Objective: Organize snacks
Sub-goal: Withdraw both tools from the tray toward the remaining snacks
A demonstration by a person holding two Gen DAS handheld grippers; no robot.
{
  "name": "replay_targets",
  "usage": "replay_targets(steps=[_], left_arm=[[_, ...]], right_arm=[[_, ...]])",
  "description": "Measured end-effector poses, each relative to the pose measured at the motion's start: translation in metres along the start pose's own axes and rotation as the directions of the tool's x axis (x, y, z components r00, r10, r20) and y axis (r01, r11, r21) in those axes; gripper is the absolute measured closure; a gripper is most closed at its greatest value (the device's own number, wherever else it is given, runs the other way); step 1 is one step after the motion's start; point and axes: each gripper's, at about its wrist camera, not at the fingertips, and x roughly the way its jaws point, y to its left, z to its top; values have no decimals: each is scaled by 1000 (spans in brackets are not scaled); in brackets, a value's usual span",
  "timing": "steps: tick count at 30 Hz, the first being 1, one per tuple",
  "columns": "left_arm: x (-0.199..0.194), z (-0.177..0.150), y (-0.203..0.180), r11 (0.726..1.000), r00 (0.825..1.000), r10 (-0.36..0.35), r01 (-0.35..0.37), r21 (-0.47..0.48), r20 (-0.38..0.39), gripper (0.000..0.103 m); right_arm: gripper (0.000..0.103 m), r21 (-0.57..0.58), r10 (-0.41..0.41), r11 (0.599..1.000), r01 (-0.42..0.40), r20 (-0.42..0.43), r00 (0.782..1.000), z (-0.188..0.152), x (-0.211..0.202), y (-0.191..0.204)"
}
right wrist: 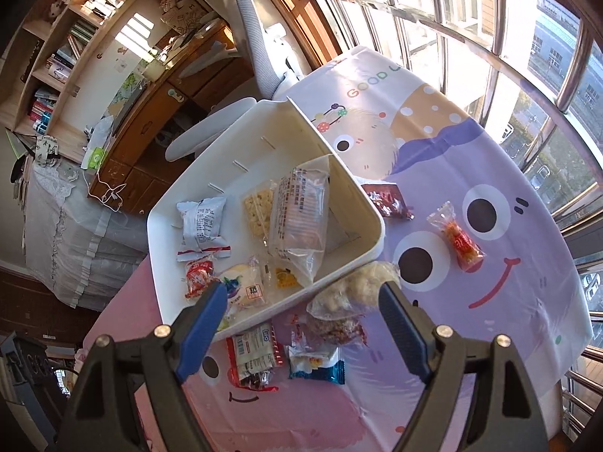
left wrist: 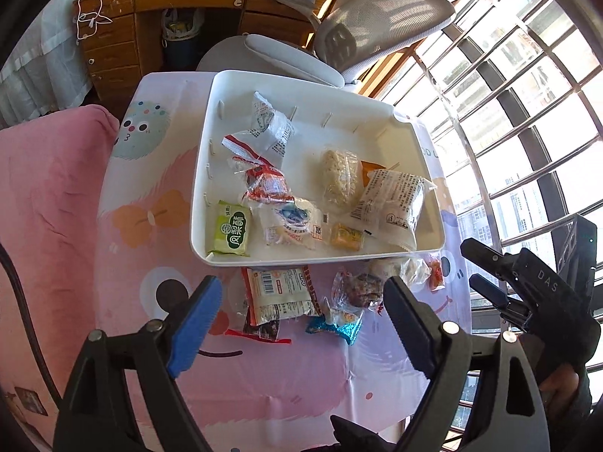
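beside the white tray (left wrist: 429,173) on the counter (left wrist: 264,369), loose snack packets (left wrist: 280,295) waiting: best approached from above with the left gripper (left wrist: 297,314), jaws wide and empty, right gripper (right wrist: 303,318) likewise wide, clear of the rim.

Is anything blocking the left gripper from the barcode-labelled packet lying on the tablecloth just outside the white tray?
Nothing visible does. The left gripper hangs open right above the barcode packet, with only air between its blue pads and the wrapper. The white tray sits just beyond the packet; its low near wall is the only thing to clear.
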Motion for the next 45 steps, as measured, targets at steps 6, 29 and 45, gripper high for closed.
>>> replay_targets(steps=[6, 29, 45], left_arm=[[-1, -30, -1, 1000, 1000, -17, 17, 2, -4, 17], [59, -100, -28, 963, 994, 92, -104, -249, -59, 17], [121, -110, -46, 867, 971, 226, -234, -439, -72, 17]], right_arm=[[20, 3, -47, 999, 47, -10, 999, -35, -5, -31], [20, -369, -140, 916, 158, 76, 987, -39, -8, -117], [30, -666, -102, 738, 111, 52, 993, -6, 25, -126]])
